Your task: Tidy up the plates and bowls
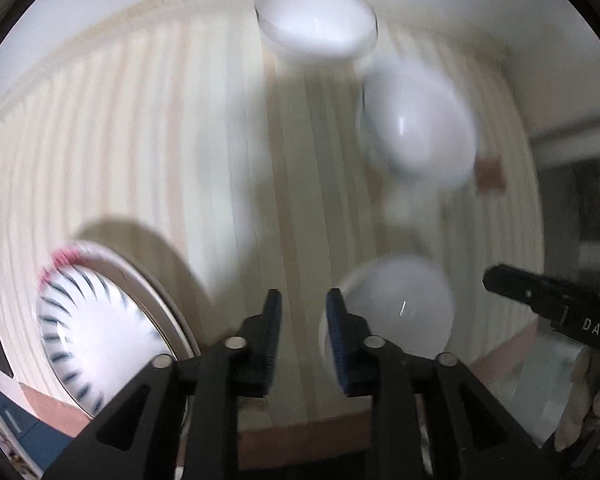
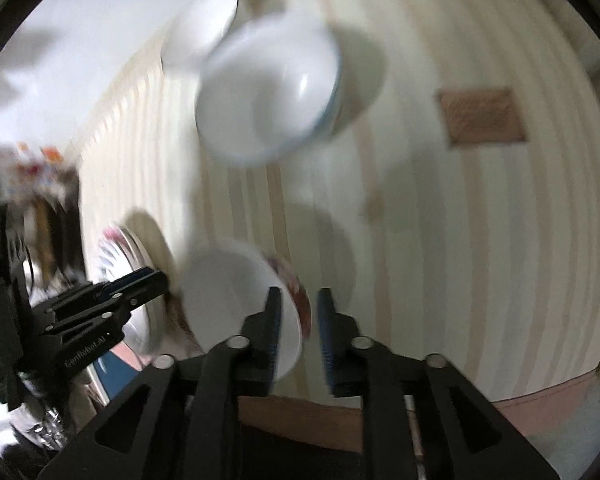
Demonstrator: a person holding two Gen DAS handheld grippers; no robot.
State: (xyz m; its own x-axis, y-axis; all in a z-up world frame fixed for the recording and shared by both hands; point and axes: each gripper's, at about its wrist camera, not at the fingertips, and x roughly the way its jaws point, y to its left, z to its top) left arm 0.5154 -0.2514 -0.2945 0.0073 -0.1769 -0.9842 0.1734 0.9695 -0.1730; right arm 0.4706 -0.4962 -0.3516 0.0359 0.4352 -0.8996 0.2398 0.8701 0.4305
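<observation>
Though motion blur softens the left wrist view, the left gripper (image 1: 303, 300) is seen pointing down at the striped tablecloth (image 1: 160, 128), jaws parted with only cloth showing in the gap; released, nothing grasped. A patterned plate (image 1: 100, 328) with dark radial marks and a pink patch on its rim is found at 8 o'clock, lying flat on the cloth. A small white bowl (image 1: 400, 308) is placed at 4 o'clock, just beside the right fingertip, contact not resolvable. A larger white bowl (image 1: 420, 128) is seen at 1 o'clock, and a white cylindrical container (image 1: 316, 28) at 12 o'clock, close behind it. A brown square patch (image 1: 490, 174) is noted at 3 o'clock. The right gripper (image 1: 540, 300) enters at 4 o'clock, with a gloved hand (image 1: 588, 392) behind it.

Seen from the right wrist view, the right gripper (image 2: 299, 300) is shown with jaws apart, released. A white bowl with a red floral outside (image 2: 236, 292) lies at 7 o'clock; its rim is overlapped by the left fingertip, grip not shown. A white bowl with a blue-edged rim (image 2: 268, 92) is seen at 12 o'clock, with another white vessel (image 2: 196, 28) behind it at 11 o'clock. The brown patch (image 2: 482, 116) is at 2 o'clock. The left gripper (image 2: 140, 284) reaches in at 9 o'clock over the patterned plate (image 2: 116, 248).
</observation>
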